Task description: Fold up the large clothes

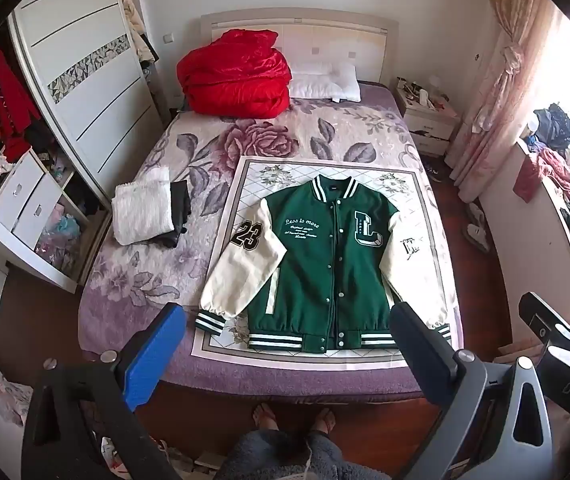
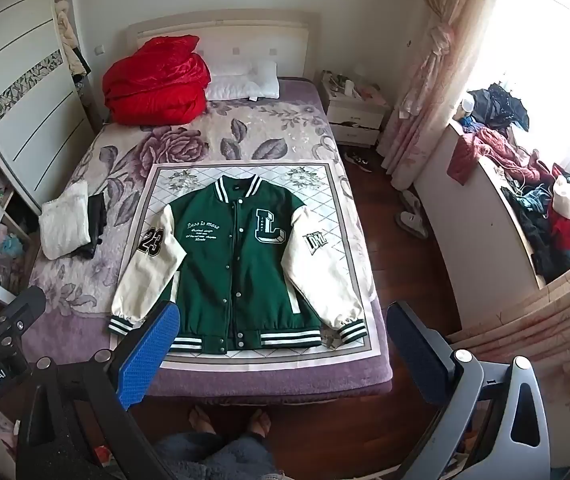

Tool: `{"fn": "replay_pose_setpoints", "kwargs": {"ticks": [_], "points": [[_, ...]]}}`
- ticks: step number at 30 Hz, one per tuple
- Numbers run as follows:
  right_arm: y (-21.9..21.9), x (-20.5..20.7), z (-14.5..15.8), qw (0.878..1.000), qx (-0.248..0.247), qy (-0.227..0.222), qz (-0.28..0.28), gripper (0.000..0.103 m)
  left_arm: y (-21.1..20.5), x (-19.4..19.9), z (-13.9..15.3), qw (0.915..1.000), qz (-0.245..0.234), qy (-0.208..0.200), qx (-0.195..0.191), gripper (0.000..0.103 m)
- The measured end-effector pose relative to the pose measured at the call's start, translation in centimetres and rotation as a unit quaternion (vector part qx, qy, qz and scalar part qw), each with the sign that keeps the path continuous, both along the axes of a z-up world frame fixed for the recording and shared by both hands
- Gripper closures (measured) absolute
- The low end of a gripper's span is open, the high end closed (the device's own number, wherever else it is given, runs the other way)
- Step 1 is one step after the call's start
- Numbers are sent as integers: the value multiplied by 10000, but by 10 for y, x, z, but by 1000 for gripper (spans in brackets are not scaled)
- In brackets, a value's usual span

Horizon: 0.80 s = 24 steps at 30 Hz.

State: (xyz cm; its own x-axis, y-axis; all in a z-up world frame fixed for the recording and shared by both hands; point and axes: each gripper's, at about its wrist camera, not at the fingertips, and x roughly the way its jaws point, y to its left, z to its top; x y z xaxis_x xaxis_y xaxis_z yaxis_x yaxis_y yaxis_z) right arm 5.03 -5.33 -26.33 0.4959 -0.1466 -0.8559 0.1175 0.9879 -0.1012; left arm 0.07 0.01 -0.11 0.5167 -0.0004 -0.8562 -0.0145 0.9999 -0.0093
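Note:
A green varsity jacket (image 1: pixel 325 264) with cream sleeves lies flat, front up and snapped shut, on a white patterned mat (image 1: pixel 253 184) at the foot of the bed. It also shows in the right wrist view (image 2: pixel 237 272), on the mat (image 2: pixel 165 188). My left gripper (image 1: pixel 289 356) is open and empty, held high above the bed's foot edge. My right gripper (image 2: pixel 281 352) is open and empty, held at about the same height to the right. Neither touches the jacket.
A folded white garment (image 1: pixel 143 212) and a black one (image 1: pixel 179 216) lie left of the mat. A red quilt (image 1: pixel 237 72) and pillow (image 1: pixel 325 82) sit at the headboard. Wardrobe (image 1: pixel 85 80) on the left, nightstand (image 1: pixel 425 116) and cluttered sill (image 2: pixel 525 184) on the right. The person's feet (image 1: pixel 293 420) stand at the bed's foot.

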Motion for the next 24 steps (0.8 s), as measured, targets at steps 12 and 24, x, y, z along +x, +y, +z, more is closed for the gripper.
{"fn": "replay_pose_setpoints", "kwargs": {"ticks": [12, 24], "points": [[2, 5, 11, 10000, 20, -26, 28, 0, -4, 0, 5, 10000, -18, -37, -5, 0], [7, 10, 25, 9999, 1, -109, 70, 0, -5, 2, 9, 10000, -24, -70, -24, 0]]}}
